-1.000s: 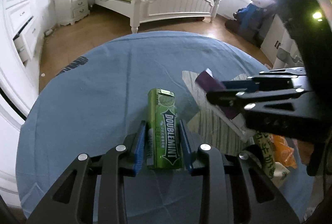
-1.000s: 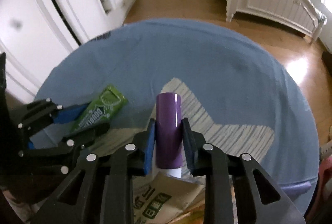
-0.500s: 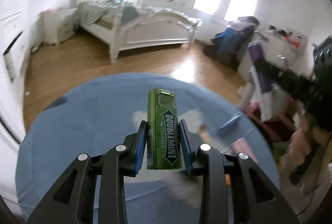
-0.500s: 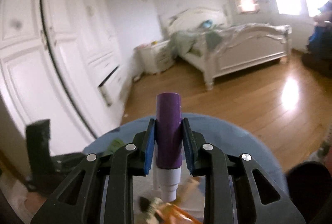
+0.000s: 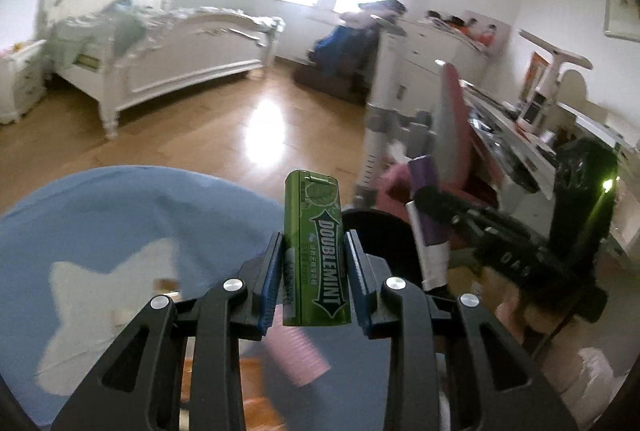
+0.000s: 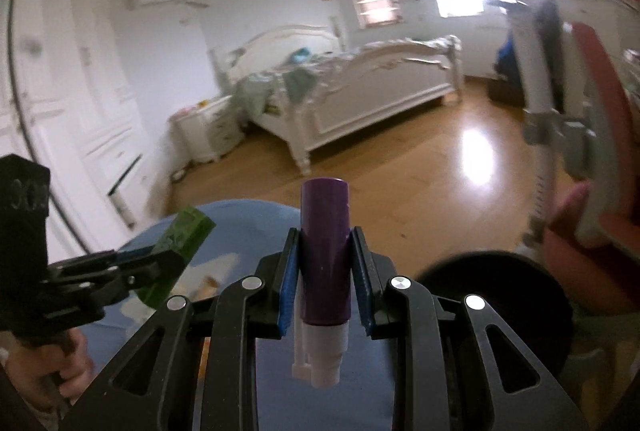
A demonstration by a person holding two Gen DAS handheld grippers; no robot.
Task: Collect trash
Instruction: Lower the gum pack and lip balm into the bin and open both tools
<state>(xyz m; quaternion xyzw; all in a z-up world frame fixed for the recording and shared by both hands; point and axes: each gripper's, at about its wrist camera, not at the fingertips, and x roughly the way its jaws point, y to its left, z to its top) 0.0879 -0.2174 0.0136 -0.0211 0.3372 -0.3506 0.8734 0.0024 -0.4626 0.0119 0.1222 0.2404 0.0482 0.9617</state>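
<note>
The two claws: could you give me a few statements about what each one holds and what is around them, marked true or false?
1. The left claw grips a green gum pack. True.
2. The right claw is empty. False: it is shut on a purple tube.
3. The tube has a white end. True.
4. The gum pack lies on the blue cloth. False: it is held up in the air.
5. A black bin shows near the right claw. True.

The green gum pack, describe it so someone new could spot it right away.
Above the edge of the blue cloth, find the left gripper. The gum pack stands upright between its blue pads, bright green with DOUBLEMINT in white, unlike the purple tube in the right gripper.
</note>
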